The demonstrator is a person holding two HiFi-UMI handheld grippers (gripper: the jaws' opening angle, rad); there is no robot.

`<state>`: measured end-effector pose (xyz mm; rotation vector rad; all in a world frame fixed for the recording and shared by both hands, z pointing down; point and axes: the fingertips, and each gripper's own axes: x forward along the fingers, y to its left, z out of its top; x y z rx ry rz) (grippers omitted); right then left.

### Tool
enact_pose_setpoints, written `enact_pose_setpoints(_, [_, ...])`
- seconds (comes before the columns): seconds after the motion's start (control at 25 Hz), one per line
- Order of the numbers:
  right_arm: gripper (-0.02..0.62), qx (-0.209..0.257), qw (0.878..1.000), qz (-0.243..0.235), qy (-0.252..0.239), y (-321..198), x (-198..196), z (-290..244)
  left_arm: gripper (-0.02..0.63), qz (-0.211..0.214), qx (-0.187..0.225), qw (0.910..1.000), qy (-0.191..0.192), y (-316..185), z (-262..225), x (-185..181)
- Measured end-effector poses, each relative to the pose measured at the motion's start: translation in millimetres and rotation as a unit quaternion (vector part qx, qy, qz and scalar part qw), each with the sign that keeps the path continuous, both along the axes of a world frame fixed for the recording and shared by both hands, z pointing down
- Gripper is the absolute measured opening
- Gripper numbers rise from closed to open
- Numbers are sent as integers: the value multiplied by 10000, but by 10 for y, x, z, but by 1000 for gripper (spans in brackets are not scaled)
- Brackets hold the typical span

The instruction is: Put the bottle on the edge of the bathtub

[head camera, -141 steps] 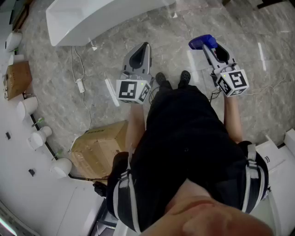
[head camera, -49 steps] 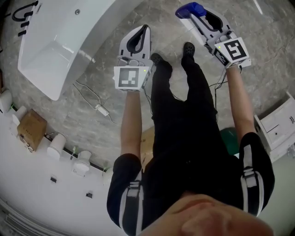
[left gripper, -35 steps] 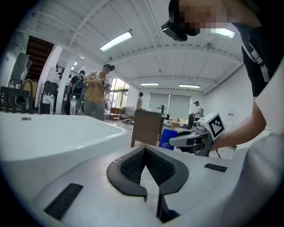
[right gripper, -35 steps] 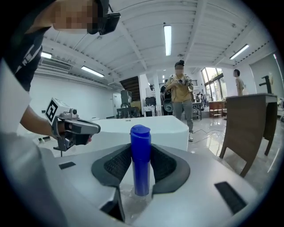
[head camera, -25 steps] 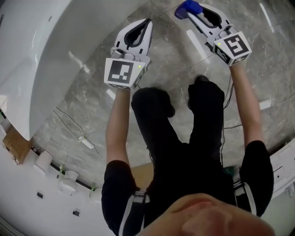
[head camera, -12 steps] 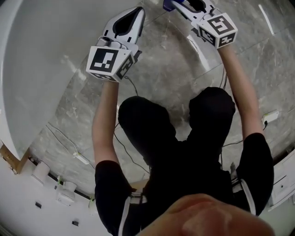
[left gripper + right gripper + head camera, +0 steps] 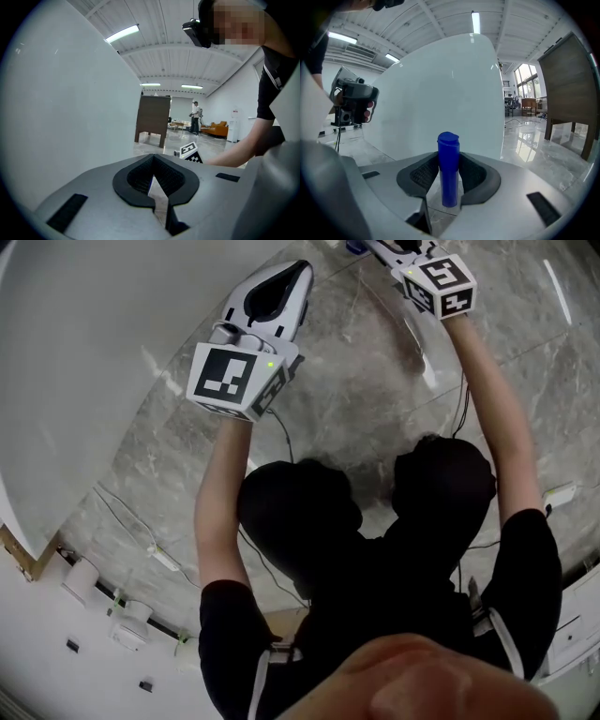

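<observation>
A blue bottle [image 7: 448,168] with a flip cap stands upright between the black pads of my right gripper [image 7: 449,161], which is shut on it. In the head view that gripper [image 7: 384,246] is at the top edge, and only a sliver of the bottle [image 7: 353,247] shows. The white bathtub [image 7: 84,362] fills the upper left; its smooth outer wall [image 7: 440,89] rises just beyond the bottle. My left gripper [image 7: 300,273] hangs beside the tub wall [image 7: 61,103]. It is shut, with nothing between its pads [image 7: 153,159].
Grey marble floor [image 7: 375,399] lies between the tub and the person's legs. A cable [image 7: 272,418] trails across it. A cardboard box [image 7: 17,554] and white fixtures [image 7: 80,577] line the left wall. A dark wooden panel [image 7: 569,93] stands to the right.
The person has walked up to the bathtub, which now fills the upper left of the view. Both grippers have reached forward; the right one with the bottle has moved to the view's top edge.
</observation>
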<state>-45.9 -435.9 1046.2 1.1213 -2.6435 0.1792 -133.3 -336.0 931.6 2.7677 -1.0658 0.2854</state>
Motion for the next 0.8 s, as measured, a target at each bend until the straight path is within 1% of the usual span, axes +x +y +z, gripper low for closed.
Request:
enact_pose_setpoints(0.16, [135,-41,9999,157,-44,-177,25,184,11,-144,-121,9998,-38,47,-14,-40])
enact_pose_setpoints(0.24, [135,-29,9997,223,19,-261,21,249,11,-145,-92,9998,26,66,-39,-47])
enact_pose_setpoints(0.36, [135,-74,9996,242,93,-336,-7,350,11,-204,-94,9997,-7,82,-59,-61])
enact_pose_setpoints(0.48, [135,-82,9993,293,221,-398,-5,443,11,-100,7,9999,-53,91,-33,-42])
enact_pose_setpoints(0.6, [135,-88,9990,286,330,-414,-24,521,11,-126,-99,9998,-85,102,50,-74])
enact_pose_setpoints(0.68, [135,-96,9990,297,313,-418,-33,558,11,-63,-80,9999,-51,119,67,-79])
enact_pose_setpoints(0.8, [135,-56,9991,342,262,-447,-34,554,11,-82,-38,9999,49,102,40,-86])
